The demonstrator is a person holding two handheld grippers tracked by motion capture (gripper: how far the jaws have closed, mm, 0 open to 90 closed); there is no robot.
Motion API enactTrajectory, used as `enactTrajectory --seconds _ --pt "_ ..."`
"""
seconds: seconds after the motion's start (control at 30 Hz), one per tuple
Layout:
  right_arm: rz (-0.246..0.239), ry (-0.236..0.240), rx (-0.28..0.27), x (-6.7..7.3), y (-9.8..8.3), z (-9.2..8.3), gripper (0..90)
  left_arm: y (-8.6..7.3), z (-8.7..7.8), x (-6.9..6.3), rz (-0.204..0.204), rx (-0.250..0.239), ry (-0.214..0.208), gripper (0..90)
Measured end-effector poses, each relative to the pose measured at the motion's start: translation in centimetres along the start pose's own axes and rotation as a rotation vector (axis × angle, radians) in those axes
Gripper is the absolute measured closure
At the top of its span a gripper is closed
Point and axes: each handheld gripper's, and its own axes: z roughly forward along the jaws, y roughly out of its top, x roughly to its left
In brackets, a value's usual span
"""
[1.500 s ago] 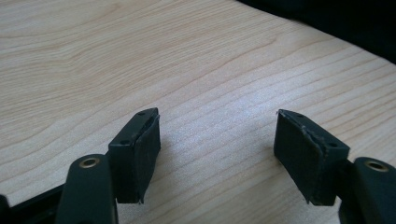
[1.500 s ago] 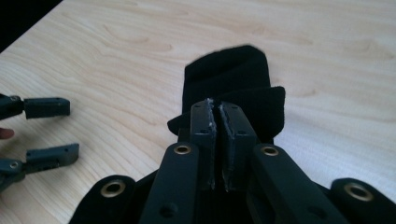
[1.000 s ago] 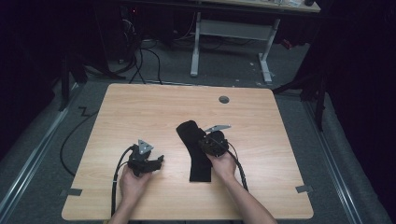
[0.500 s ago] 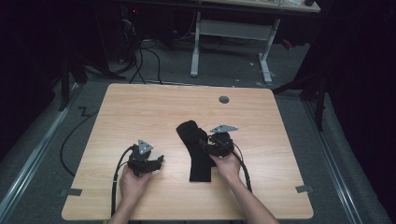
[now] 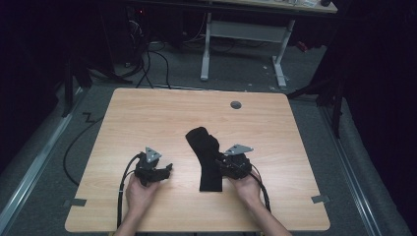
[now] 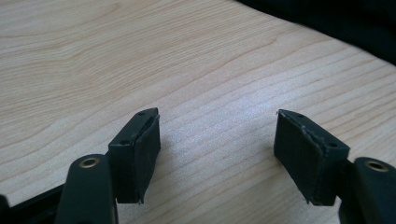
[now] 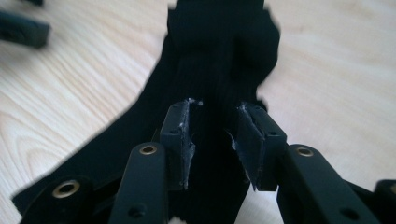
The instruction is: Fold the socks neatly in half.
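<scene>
While the left gripper (image 5: pixel 166 169) rests on the wooden table (image 5: pixel 162 118) near its front edge, a black sock (image 5: pixel 206 157) lies flat well to its right, about midway across the table and towards the person. The left jaws are spread wide over bare wood with nothing between them, as the left gripper view shows. The right gripper (image 5: pixel 221 164) sits at the sock's right edge, roughly halfway along its length. Seen in the right gripper view, the right gripper (image 7: pixel 212 140) has its jaws partly apart with the sock's (image 7: pixel 219 56) dark ribbed fabric between them; they have just been closing, and whether the pads press the cloth cannot be told. The sock's long axis runs from near the front edge away from the person, bending leftward at its far end, where the wider end points toward the table's far left.
</scene>
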Motion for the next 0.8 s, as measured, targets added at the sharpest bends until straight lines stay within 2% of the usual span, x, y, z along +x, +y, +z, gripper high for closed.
enactTrajectory --seconds 0.13,0.2,0.3,0.33,0.37,0.43,0.53,0.8 --pt "0.030 0.020 0.028 -0.2 -0.9 0.6 66.1 0.0 0.0 0.0 0.000 0.000 0.000 32.1" --pt "0.013 0.020 0.050 -0.1 -1.1 1.0 69.7 0.0 0.0 0.0 0.000 0.000 0.000 32.1" --pt "0.026 0.032 0.039 -0.2 -1.3 1.1 74.9 0.0 0.0 0.0 0.000 0.000 0.000 32.1" --pt "0.017 0.034 0.041 -0.1 -1.3 1.2 79.8 0.0 0.0 0.0 0.000 0.000 0.000 32.1" --pt "0.006 0.030 0.040 0.0 -1.3 1.2 81.0 0.0 0.0 0.0 0.000 0.000 0.000 32.1" --pt "-0.008 0.020 0.044 0.2 -1.2 1.1 82.9 0.0 0.0 0.0 0.000 0.000 0.000 32.1" --pt "0.011 0.016 0.042 0.1 -1.1 1.0 84.6 0.0 0.0 0.0 -0.001 0.000 0.000 32.1" --pt "0.007 0.020 0.020 -0.1 -0.6 0.0 87.1 0.0 0.0 0.0 0.000 0.000 0.001 32.1"
